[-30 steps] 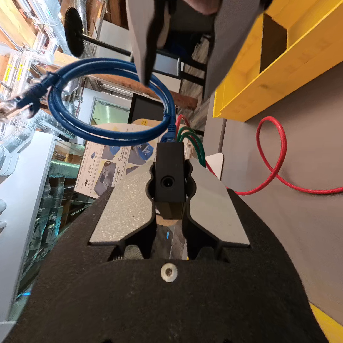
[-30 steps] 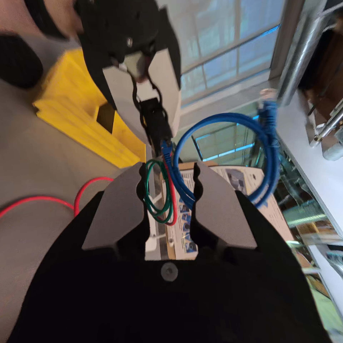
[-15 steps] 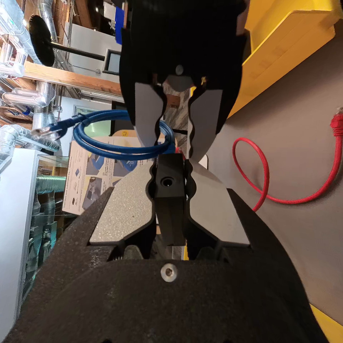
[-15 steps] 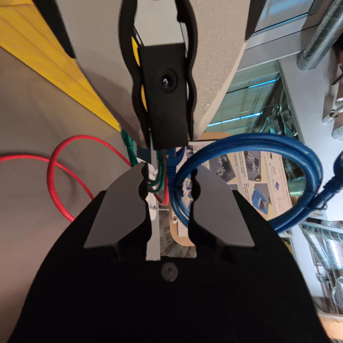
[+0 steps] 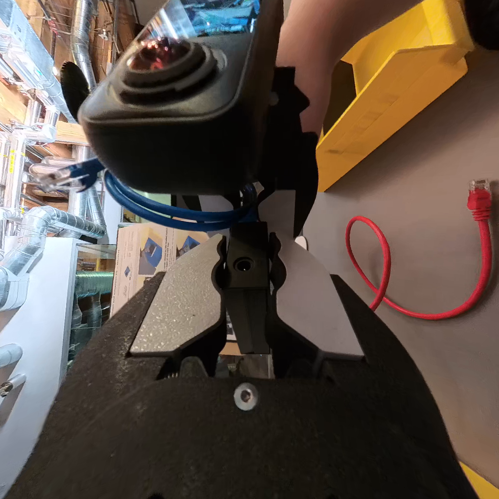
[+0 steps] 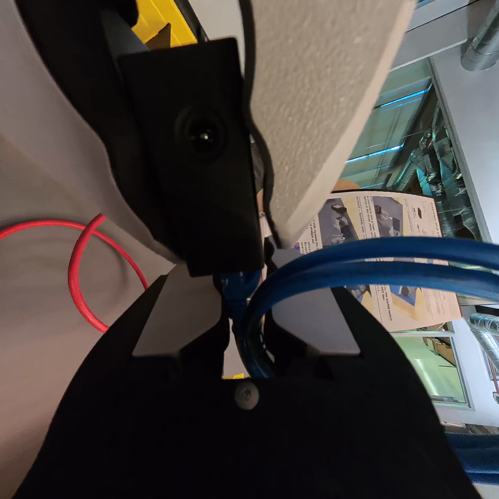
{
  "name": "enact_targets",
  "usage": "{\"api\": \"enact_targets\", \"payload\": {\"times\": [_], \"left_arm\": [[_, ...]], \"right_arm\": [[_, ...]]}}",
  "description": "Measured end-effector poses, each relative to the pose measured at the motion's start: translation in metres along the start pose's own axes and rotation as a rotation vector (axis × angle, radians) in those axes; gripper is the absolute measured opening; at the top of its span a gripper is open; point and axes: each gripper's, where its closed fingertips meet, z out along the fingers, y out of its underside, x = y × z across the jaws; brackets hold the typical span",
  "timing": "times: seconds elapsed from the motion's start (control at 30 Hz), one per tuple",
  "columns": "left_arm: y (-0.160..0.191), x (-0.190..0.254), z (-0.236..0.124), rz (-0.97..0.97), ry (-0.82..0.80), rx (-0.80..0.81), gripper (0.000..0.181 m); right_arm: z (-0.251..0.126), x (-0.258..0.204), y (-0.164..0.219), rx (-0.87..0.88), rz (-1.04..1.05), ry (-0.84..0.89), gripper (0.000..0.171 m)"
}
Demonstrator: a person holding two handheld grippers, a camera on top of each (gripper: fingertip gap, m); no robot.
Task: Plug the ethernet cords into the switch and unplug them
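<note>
Left wrist view: the left gripper (image 5: 248, 266) is clamping the small black rectangular switch (image 5: 248, 259); the coiled blue ethernet cord (image 5: 172, 213) is hanging just beyond it, and the red ethernet cord (image 5: 383, 270) is lying on the grey table (image 5: 418, 237) to its right.

Right wrist view: the right gripper (image 6: 247, 299) is closing on the blue cord's plug (image 6: 237, 291), directly below the switch (image 6: 194, 151).

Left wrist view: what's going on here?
A person is working two handheld grippers. The left gripper is shut on the black switch, held up off the grey table. The right gripper has come in close, its jaws around the plug end of the blue ethernet cord at the switch's far end; whether they are clamped is unclear. The red cord lies loose on the table.
</note>
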Motion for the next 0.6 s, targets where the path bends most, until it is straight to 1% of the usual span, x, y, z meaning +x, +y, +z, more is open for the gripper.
{"api": "enact_targets", "payload": {"times": [0.13,0.27,0.37,0.47,0.6], "left_arm": [[-0.001,-0.006,-0.003,-0.053,-0.023,0.003,0.036],[0.006,-0.017,-0.008,-0.111,-0.062,-0.004,0.050],[0.010,-0.025,-0.014,-0.161,-0.081,-0.004,0.052],[0.011,-0.042,-0.026,-0.220,-0.148,0.033,0.050],[0.021,-0.075,-0.054,-0.326,-0.280,0.071,0.036]], "right_arm": [[-0.002,-0.003,-0.002,0.011,0.043,-0.043,0.023],[0.000,-0.003,0.000,0.023,0.098,-0.059,0.022],[0.001,0.000,0.006,0.027,0.143,-0.059,0.021],[-0.002,0.007,0.009,0.068,0.242,-0.067,0.021],[-0.009,0.024,0.021,0.101,0.373,-0.047,0.021]]}}
